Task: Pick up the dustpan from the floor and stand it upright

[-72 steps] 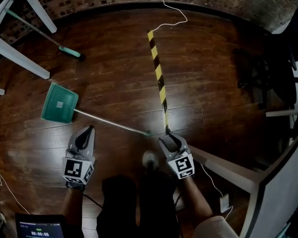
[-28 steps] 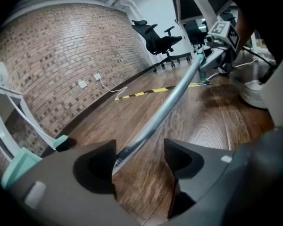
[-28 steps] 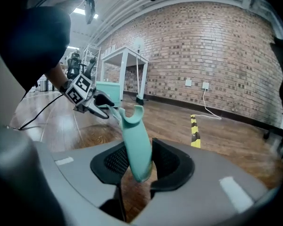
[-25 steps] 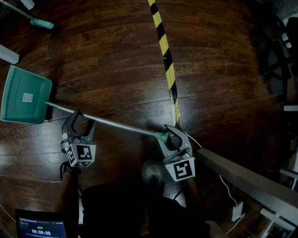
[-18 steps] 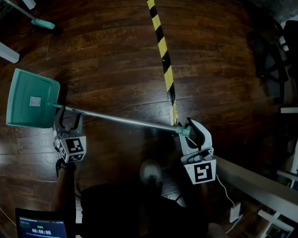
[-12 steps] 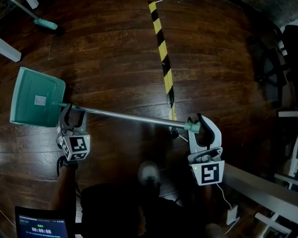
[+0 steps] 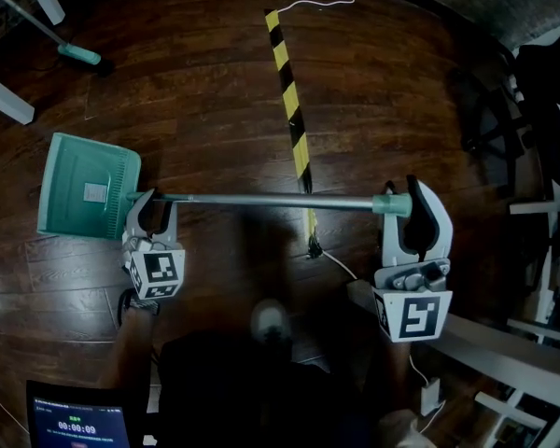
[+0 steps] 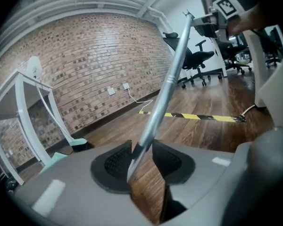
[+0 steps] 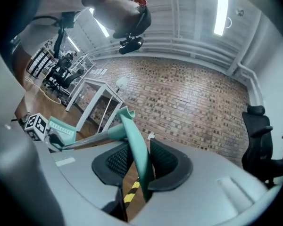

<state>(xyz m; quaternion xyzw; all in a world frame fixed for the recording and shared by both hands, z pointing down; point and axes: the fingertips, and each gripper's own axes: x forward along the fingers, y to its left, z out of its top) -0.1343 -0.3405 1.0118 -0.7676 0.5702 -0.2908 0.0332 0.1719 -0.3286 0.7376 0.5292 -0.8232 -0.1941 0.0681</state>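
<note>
The dustpan has a green pan (image 7: 84,187) at the left and a long metal handle (image 7: 271,200) lying level across the head view, ending in a green grip (image 7: 392,203). My left gripper (image 7: 149,211) is on the handle just beside the pan. Its jaws have just been closing, and in the left gripper view the pads (image 8: 117,161) of that gripper (image 8: 141,154) press the metal handle (image 8: 167,86). My right gripper (image 7: 406,203) holds the far end. Its jaws have closed a little, and in the right gripper view this gripper (image 9: 139,161) is shut on the green grip (image 9: 134,145).
Yellow-black tape (image 7: 287,91) runs down the wooden floor under the handle. A broom with a green head (image 7: 79,56) and white table legs (image 7: 0,96) are at the upper left. Office chairs (image 7: 504,110) stand at the right, a white desk edge (image 7: 504,343) at the lower right.
My right gripper has lifted the grip end up and to the right, so the handle now lies level across the view. The left jaws have narrowed onto the handle by the pan.
</note>
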